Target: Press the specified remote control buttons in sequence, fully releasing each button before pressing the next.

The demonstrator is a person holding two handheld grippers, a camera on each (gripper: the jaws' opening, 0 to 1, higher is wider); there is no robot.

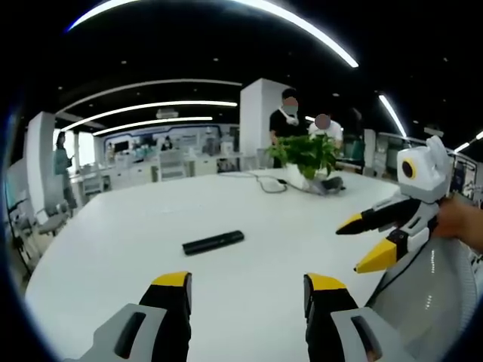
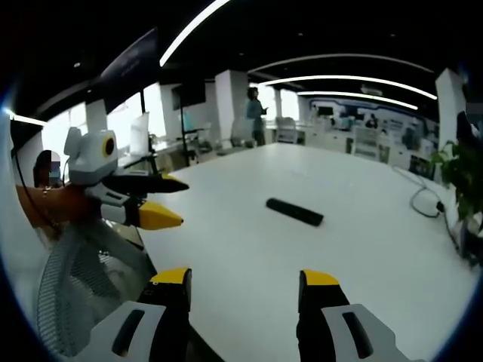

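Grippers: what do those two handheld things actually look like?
Each gripper has two black jaws capped with yellow tips, set on a pale grey-white body. Seen from the side, the jaws taper to pointed yellow tips. A hand grips the right one.

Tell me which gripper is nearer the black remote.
Left, slightly, it seems: the remote lies just ahead of the left gripper; it lies farther ahead of the right gripper.

Left gripper (image 1: 247, 290) held level and low, jaws well apart, nothing between the yellow tips. Right gripper (image 2: 244, 288) likewise: jaws spread, tips bare. Each seen from the side in the other's view, jaws parted, pointing inward over the table edge. Hand (image 1: 462, 220) wrapped behind the right gripper's body.
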